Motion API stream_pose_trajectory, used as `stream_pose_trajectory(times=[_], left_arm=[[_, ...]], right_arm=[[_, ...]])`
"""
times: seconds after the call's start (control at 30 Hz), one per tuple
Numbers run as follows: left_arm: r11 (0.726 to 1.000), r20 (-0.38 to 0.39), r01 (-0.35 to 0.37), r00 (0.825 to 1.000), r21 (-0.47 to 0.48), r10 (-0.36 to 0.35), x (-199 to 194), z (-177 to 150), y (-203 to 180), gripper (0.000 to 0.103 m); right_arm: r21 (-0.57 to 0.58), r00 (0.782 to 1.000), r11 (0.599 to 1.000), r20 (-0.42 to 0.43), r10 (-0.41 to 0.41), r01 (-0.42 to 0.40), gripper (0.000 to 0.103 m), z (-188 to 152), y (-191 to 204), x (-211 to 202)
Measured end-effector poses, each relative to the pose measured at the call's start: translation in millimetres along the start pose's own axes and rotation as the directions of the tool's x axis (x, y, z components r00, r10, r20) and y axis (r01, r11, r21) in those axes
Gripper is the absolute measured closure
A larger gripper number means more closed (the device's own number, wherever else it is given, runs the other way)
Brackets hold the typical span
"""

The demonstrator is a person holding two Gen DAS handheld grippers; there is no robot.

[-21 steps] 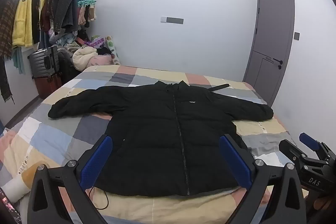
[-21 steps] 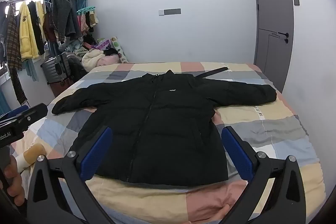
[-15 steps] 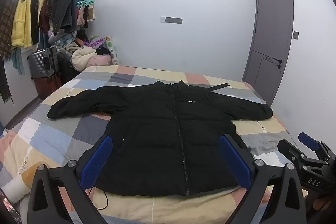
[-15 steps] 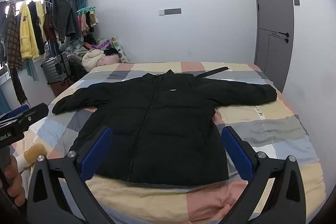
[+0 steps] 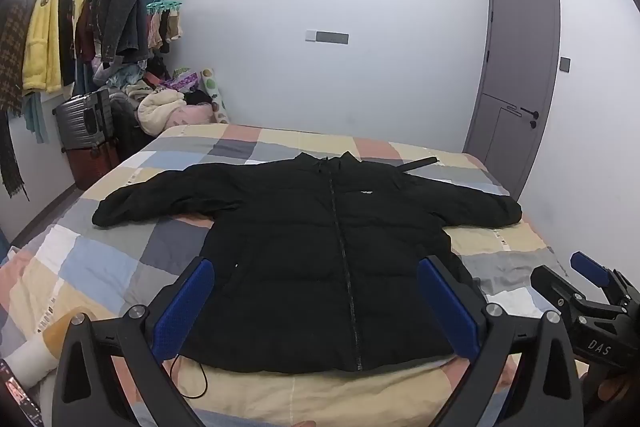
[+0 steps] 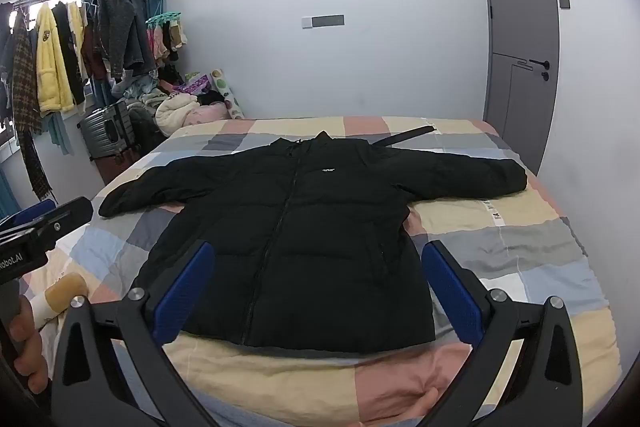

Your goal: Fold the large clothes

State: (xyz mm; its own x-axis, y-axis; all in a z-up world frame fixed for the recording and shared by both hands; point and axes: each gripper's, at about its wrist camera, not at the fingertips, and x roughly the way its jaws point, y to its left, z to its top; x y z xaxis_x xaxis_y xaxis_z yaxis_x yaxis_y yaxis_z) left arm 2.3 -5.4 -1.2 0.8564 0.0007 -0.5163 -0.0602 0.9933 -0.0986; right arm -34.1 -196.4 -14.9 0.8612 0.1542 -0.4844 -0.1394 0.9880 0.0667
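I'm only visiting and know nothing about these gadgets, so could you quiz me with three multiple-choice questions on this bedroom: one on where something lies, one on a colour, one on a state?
1. Where does the black jacket lie?
A. spread flat on the bed
B. hung on the clothes rack
C. on the floor

2. What colour are the pads on the fingers of the left gripper?
A. red
B. blue
C. green

3. How do the left gripper and the right gripper stand?
A. both shut on a sleeve
B. one open, one shut
C. both open, holding nothing

Answers:
1. A, as the jacket lies front up with both sleeves stretched out across the checked cover.
2. B, as both pads show blue.
3. C, as each pair of fingers stands wide apart above the jacket's hem, with nothing between them.
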Motion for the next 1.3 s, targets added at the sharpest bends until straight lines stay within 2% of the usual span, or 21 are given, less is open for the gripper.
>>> stream_pose_trajectory(times=[1.3], left_arm=[[1.0,-0.008,0.004,1.0,0.005,-0.004,-0.3,-1.8,1.2,0.0]], right_arm=[[0.022,1.0,1.0,-0.011,-0.008,0.008,0.0,-8.7,-3.7,-3.6]])
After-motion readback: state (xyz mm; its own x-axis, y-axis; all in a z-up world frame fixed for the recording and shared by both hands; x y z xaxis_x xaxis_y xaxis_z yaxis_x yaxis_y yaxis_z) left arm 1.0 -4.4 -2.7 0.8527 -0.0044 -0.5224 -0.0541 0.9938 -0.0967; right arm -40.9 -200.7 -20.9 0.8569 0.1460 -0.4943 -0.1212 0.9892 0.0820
